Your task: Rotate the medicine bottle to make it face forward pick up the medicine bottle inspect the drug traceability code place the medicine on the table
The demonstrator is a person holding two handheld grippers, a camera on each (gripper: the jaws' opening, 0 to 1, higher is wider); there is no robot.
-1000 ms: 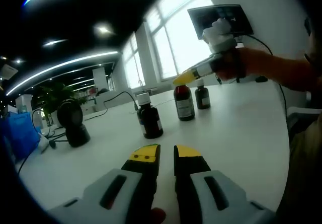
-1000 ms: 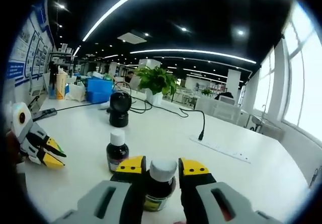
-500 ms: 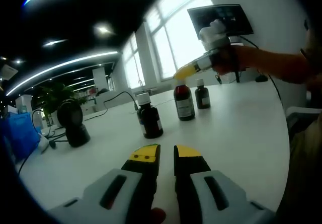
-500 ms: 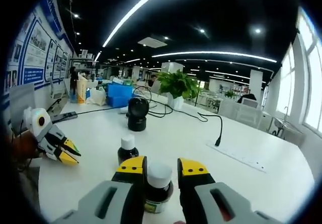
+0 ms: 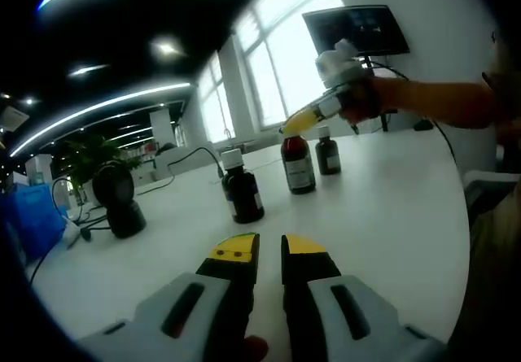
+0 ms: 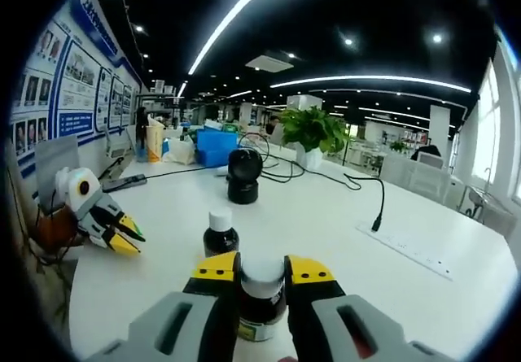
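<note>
Three dark brown medicine bottles with white caps stand on the white table (image 5: 391,215). In the left gripper view the middle bottle (image 5: 298,165) has my right gripper (image 5: 303,123) clamped on its top, with a hand behind it. A nearer bottle (image 5: 242,193) and a farther bottle (image 5: 328,155) stand free. In the right gripper view the held bottle (image 6: 260,303) sits upright between the yellow-tipped jaws of my right gripper (image 6: 262,271), which are shut on its cap. Another bottle (image 6: 221,233) stands just beyond. My left gripper (image 5: 270,250) is shut and empty, low over the table; it also appears as the left gripper (image 6: 124,237).
A black round scanner (image 6: 243,177) stands past the bottles, also seen as the scanner (image 5: 118,199). A power strip (image 6: 407,252) with a cable lies to the right. A blue box (image 6: 216,144) and a plant (image 6: 313,130) stand farther back. A monitor (image 5: 356,30) stands behind the bottles.
The right gripper view has swung, so scanner and free bottle sit further right in it; the held bottle stays between the jaws. In the left gripper view the right gripper has tilted slightly leftward.
</note>
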